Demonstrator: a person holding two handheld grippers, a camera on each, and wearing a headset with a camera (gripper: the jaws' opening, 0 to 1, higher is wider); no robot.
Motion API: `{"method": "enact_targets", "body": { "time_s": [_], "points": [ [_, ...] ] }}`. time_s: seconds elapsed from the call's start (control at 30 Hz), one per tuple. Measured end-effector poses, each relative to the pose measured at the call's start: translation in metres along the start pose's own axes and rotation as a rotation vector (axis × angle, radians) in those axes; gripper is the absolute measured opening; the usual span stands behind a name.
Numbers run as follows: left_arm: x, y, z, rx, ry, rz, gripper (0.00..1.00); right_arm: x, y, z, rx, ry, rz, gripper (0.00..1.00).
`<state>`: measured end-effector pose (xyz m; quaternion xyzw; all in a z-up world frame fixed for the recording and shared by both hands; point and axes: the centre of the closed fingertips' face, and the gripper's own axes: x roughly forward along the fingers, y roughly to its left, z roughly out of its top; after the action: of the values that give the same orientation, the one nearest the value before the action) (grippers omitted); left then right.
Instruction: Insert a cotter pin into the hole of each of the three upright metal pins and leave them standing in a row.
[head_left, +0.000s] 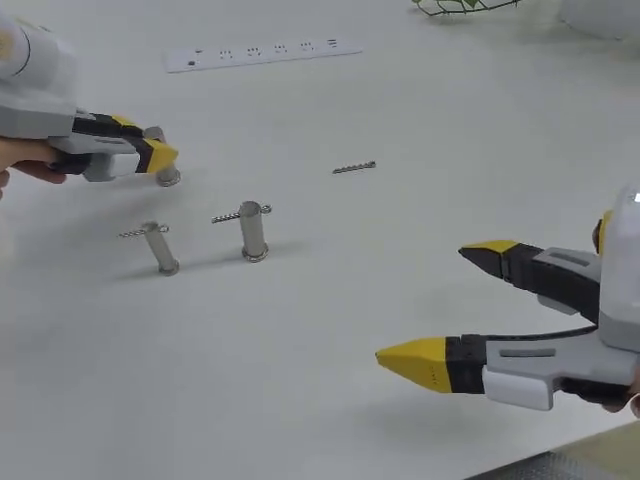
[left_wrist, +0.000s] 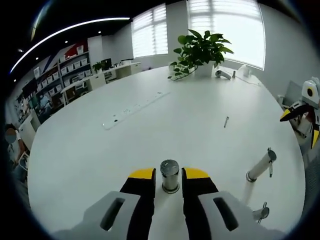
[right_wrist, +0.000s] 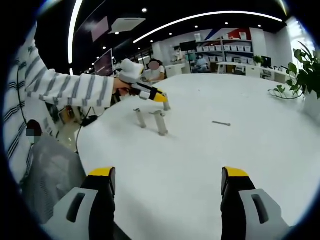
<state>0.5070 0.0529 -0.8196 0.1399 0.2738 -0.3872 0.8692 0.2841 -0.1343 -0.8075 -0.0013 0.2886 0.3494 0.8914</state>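
Three upright metal pins stand on the white table. The nearer two, one pin (head_left: 254, 233) and another (head_left: 161, 248), each carry a cotter pin through the top hole. My left gripper (head_left: 163, 156) is shut on the third metal pin (head_left: 166, 172), which stands between its yellow tips in the left gripper view (left_wrist: 169, 176). A loose cotter pin (head_left: 354, 168) lies flat farther right, also seen as the same loose pin (right_wrist: 220, 123). My right gripper (head_left: 425, 305) hovers open at the lower right with nothing between its fingers, well short of the pins.
A white power strip (head_left: 262, 53) lies along the far side. A potted plant (left_wrist: 200, 47) stands at the far table end. The table's near edge (head_left: 560, 455) runs under the right gripper. A striped sleeve (right_wrist: 75, 95) holds the left gripper.
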Motion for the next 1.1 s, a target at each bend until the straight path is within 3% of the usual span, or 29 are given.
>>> {"method": "enact_targets", "body": {
  "time_s": [0.1, 0.33, 0.53, 0.67, 0.8, 0.9, 0.97, 1.0, 1.1],
  "points": [
    [0.000, -0.002, -0.001, -0.002, 0.002, -0.010, 0.13, 0.000, 0.001, 0.000, 0.003, -0.001, 0.002, 0.87],
    [0.001, -0.001, -0.002, 0.006, 0.008, 0.007, 0.12, 0.000, 0.004, -0.001, 0.007, -0.002, 0.010, 0.86],
    [0.000, 0.000, -0.002, -0.057, 0.011, 0.030, 0.11, -0.002, 0.006, -0.002, 0.008, -0.003, 0.015, 0.85],
    [-0.001, 0.000, -0.002, -0.031, 0.026, 0.045, 0.11, -0.003, 0.006, -0.002, 0.017, -0.005, 0.019, 0.84],
    [-0.011, 0.005, 0.009, -0.056, -0.012, 0.062, 0.11, -0.003, 0.006, 0.000, 0.013, -0.007, 0.023, 0.84],
    [-0.021, 0.002, 0.018, -0.019, -0.022, 0.051, 0.11, -0.002, 0.007, 0.001, 0.012, -0.007, 0.031, 0.84],
    [-0.031, 0.003, 0.023, -0.038, -0.026, 0.057, 0.11, 0.000, 0.007, 0.000, 0.008, -0.004, 0.036, 0.84],
    [-0.035, 0.003, 0.024, -0.073, -0.026, 0.063, 0.11, 0.000, 0.008, 0.000, 0.006, -0.001, 0.037, 0.84],
    [-0.050, -0.002, 0.027, -0.053, -0.025, 0.058, 0.11, 0.002, 0.012, 0.000, -0.006, 0.006, 0.046, 0.84]
  ]
}}
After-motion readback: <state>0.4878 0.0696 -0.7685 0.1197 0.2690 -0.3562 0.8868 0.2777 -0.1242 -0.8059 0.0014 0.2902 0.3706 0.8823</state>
